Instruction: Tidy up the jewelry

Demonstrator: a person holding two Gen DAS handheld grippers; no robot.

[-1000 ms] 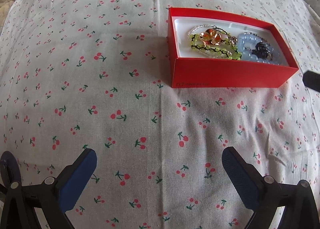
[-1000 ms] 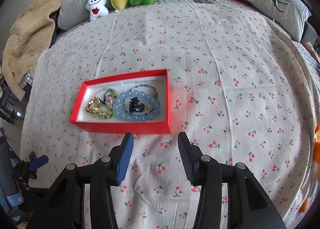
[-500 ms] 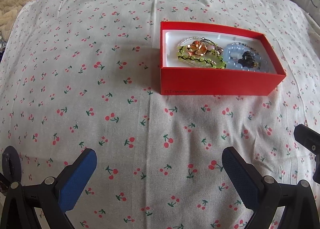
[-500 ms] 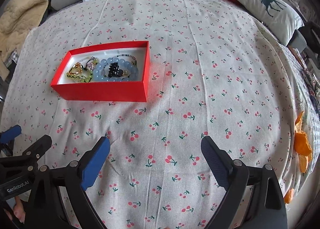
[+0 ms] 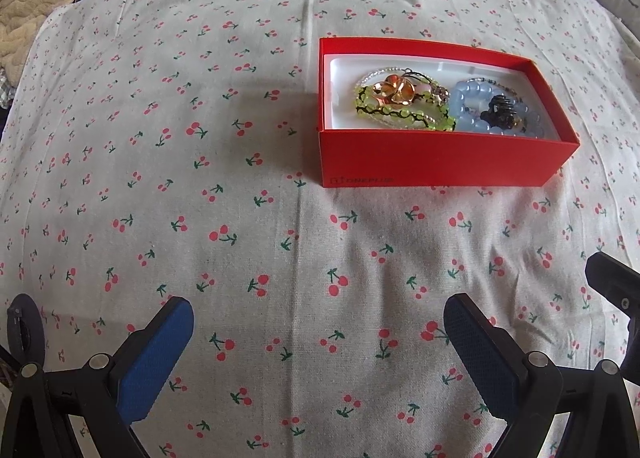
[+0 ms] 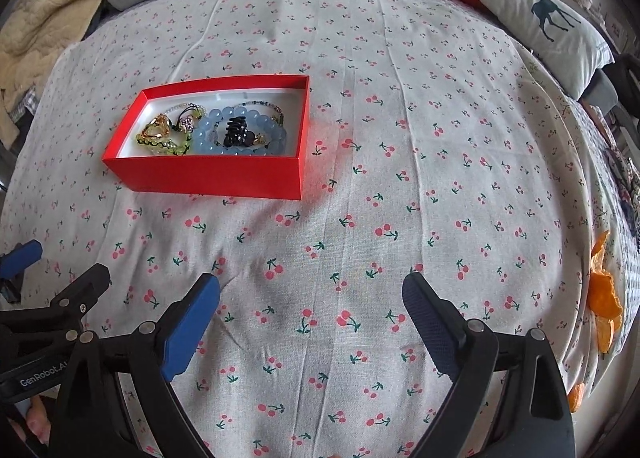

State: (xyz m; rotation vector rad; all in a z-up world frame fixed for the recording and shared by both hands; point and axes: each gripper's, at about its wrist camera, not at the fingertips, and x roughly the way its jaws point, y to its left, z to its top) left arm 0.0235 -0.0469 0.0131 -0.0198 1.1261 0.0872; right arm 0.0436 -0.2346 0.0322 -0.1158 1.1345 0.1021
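Both tools have drawn back from the red box [image 5: 440, 154], and the right tool's [image 6: 310, 300] jaws have just been opening, nothing between them. From the left wrist, the left tool [image 5: 320, 322] stands spread and empty, short of the box on the bed. From the right wrist, the blue bead bracelet [image 6: 240, 134] lies inside the box; it looks light, slippery and loose, best pinched across one strand.

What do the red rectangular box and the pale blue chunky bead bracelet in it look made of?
Red rectangular box: likely matte cardboard, judging by its flat thin walls, crisp folded corners, faint printed logo and white liner inside. Pale blue chunky bead bracelet: translucent, glossy round beads with soft highlights, so glass, stone or resin; the pictures cannot settle which.
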